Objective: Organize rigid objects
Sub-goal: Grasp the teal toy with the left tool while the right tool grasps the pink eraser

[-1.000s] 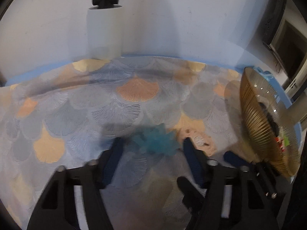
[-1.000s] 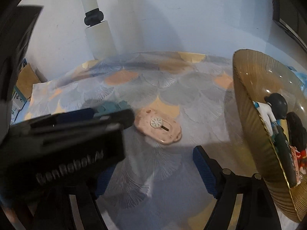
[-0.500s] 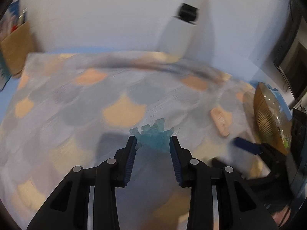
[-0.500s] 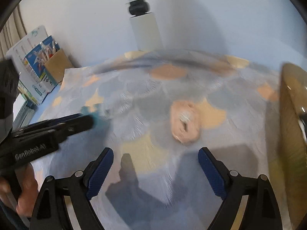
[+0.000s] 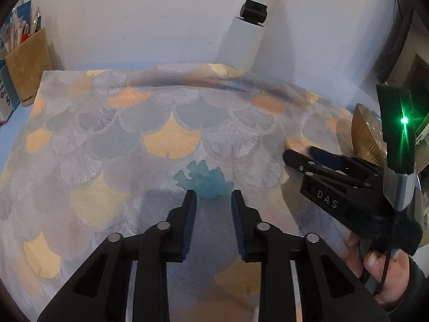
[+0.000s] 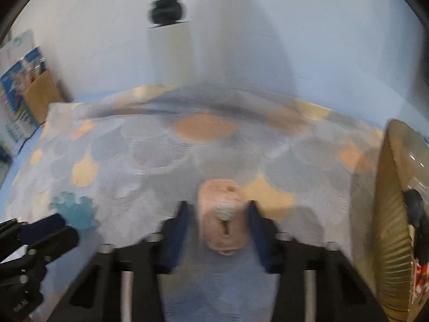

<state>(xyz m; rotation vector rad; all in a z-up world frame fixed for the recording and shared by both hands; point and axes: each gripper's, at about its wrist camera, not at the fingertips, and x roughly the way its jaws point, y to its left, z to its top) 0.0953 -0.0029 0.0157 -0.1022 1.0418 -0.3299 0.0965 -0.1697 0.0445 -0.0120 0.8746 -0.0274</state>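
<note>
A translucent blue frilly piece (image 5: pixel 205 179) lies on the patterned cloth, just ahead of my left gripper (image 5: pixel 213 197), whose fingers flank its near edge without clamping it. It also shows in the right wrist view (image 6: pixel 76 209). A pink oblong object (image 6: pixel 224 214) with a small white dial lies between the open fingers of my right gripper (image 6: pixel 218 210), with gaps on both sides. The right gripper shows in the left wrist view (image 5: pixel 321 166). A gold ribbed bowl (image 6: pixel 394 228) holding several small items stands at the right.
A white post (image 5: pixel 244 43) with a black clamp stands at the back wall. A brown pen holder (image 5: pixel 26 64) and printed boxes (image 6: pixel 16 99) stand at the back left. The patterned cloth (image 5: pixel 161 123) covers the table.
My right gripper moved forward so the pink object now sits between its fingers. My left gripper stayed around the blue piece, shifting slightly nearer.
</note>
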